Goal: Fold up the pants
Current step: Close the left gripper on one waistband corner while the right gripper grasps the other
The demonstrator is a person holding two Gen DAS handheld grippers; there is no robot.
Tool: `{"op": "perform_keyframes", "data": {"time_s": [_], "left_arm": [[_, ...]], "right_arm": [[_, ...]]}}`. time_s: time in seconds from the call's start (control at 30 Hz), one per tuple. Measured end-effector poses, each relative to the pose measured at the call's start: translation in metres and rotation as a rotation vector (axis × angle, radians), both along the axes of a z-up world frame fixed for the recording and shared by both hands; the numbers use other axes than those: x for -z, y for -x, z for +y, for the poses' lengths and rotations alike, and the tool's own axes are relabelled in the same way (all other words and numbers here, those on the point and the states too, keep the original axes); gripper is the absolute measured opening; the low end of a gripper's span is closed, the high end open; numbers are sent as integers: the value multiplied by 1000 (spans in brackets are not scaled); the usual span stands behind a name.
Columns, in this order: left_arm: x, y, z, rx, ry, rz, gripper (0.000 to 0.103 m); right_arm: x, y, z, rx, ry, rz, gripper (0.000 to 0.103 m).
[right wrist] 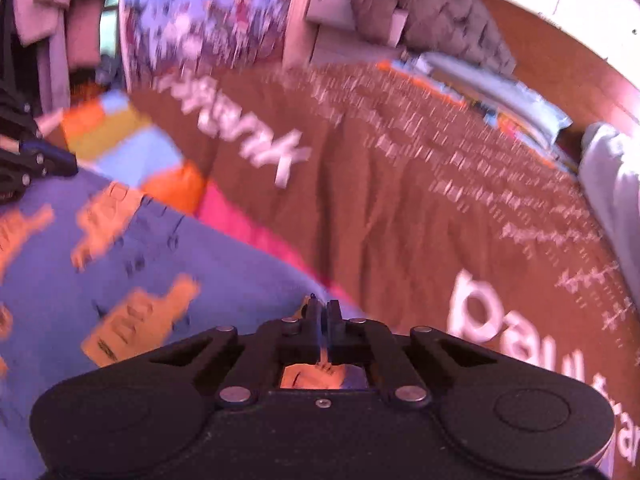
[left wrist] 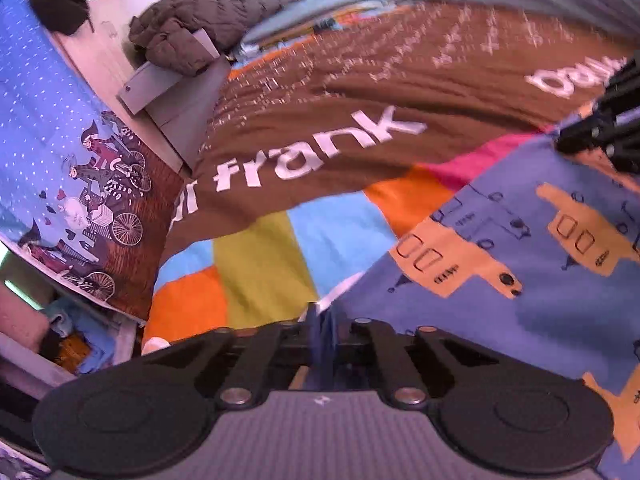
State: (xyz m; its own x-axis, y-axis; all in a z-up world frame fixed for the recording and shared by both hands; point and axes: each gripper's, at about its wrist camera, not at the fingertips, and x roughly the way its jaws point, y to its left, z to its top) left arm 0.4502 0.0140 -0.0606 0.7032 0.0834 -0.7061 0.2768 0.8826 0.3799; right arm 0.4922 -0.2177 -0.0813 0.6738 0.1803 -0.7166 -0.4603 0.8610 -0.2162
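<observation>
**Holding one edge of the pants between both grippers, above the brown blanket**

Gripping the blue pants (left wrist: 520, 248) with both tools, you are keeping them stretched between your two hands. Your left gripper (left wrist: 322, 332) is pinching a bunched fold of the blue cloth, its fingers drawn narrow on the fabric. Your right gripper (right wrist: 323, 312) is doing the same, its fingers nearly together with cloth showing between and beneath them.

The held edge is running straight from one gripper to the other, so that is the axis you are working along. In the left wrist view your right gripper is showing at the far right end of that edge; in the right wrist view the left one is sitting at the far left.

The brown blanket (left wrist: 360, 80) with white lettering is lying beyond the pants from both sets of fingers, past a strip of the colourful patchwork cover (left wrist: 260, 264). Both views are blurring, so I judge you are mid-swing. The rest of the pants is trailing back toward you, so neither hand is nearer; I expect both must be travelling together to lay the fold evenly.
</observation>
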Motion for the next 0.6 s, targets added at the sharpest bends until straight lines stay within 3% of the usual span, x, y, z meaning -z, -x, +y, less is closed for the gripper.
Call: {"op": "perform_keyframes", "data": {"time_s": [0.03, 0.07, 0.13, 0.17, 0.27, 0.33, 0.43, 0.47, 0.5, 0.53, 0.57, 0.6], "left_arm": [[-3, 0, 6, -17, 11, -1, 43], [-7, -2, 12, -41, 26, 5, 52], [-20, -9, 31, -73, 117, 38, 57], [-27, -11, 39, -71, 172, 56, 56], [-39, -18, 54, -14, 274, 105, 63], [-41, -20, 54, 57, 263, 106, 79], [-35, -24, 52, 135, 264, 141, 83], [-31, -25, 51, 147, 259, 151, 79], [-27, -26, 49, 152, 243, 166, 56], [-19, -32, 45, 146, 200, 206, 22], [-13, -36, 42, 126, 169, 247, 20], [-12, -38, 42, 106, 190, 255, 16]], "right_arm": [[3, 2, 1, -9, 9, -12, 9], [3, 4, 1, -22, 8, -24, 15], [-5, 3, -6, -59, -43, 0, 59], [-10, 1, -10, -79, -73, 9, 67], [-24, -7, -15, -144, -132, 19, 69], [-27, -20, -11, -183, -153, 53, 67], [-23, -32, 0, -211, -127, 112, 67], [-20, -33, 3, -209, -108, 118, 67], [-15, -36, 8, -207, -88, 131, 66], [-12, -37, 10, -204, -73, 144, 65], [-8, -38, 12, -203, -63, 149, 65], [-7, -38, 12, -206, -64, 143, 63]]}}
